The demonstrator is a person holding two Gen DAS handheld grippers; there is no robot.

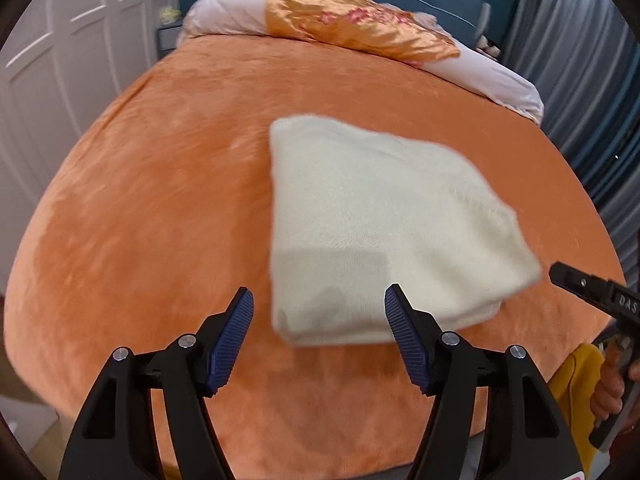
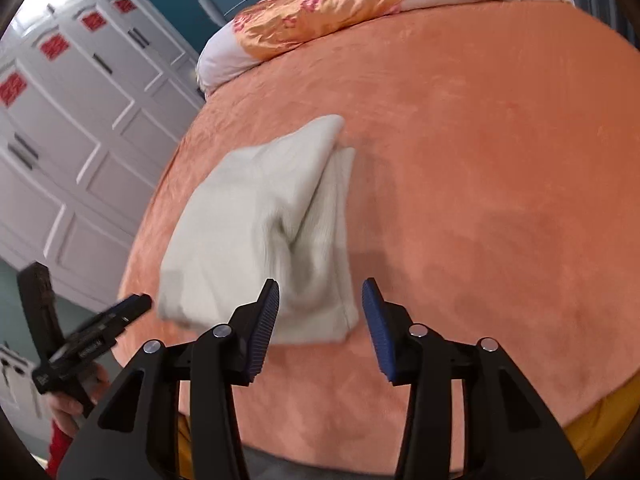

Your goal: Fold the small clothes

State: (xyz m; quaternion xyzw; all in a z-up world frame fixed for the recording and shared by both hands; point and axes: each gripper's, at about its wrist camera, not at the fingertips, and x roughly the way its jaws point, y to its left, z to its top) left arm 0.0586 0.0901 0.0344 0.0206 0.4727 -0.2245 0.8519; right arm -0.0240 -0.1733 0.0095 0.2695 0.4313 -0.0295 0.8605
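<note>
Left gripper (image 1: 319,312): jaws spread, nothing between the blue pads (image 1: 232,336), clear of the cloth. In the left wrist view the folded cloth's near edge sits just beyond the tips, toward 1 o'clock from them; the right-hand pad overlaps its lower edge in the picture, contact not clear.

Right gripper (image 2: 320,306): jaws apart, narrower gap than the left, pinching nothing. In the right wrist view the cloth's near corner shows in the gap at about 11 o'clock; the pads are not pressing it.

Cloth (image 1: 384,224): cream, knit-looking, folded into a rough rectangle, lying flat on the orange bedspread (image 1: 160,200), middle of the bed. From the right side, layered folds show along one edge (image 2: 256,216).

Far out at 12 o'clock: white pillows with an orange floral satin cover (image 1: 352,20) against a blue headboard. White panelled wardrobe (image 2: 60,140) at 9 o'clock. A hand (image 1: 608,384) grips the right gripper's handle at 4 o'clock in the left view. Frames blurred.
</note>
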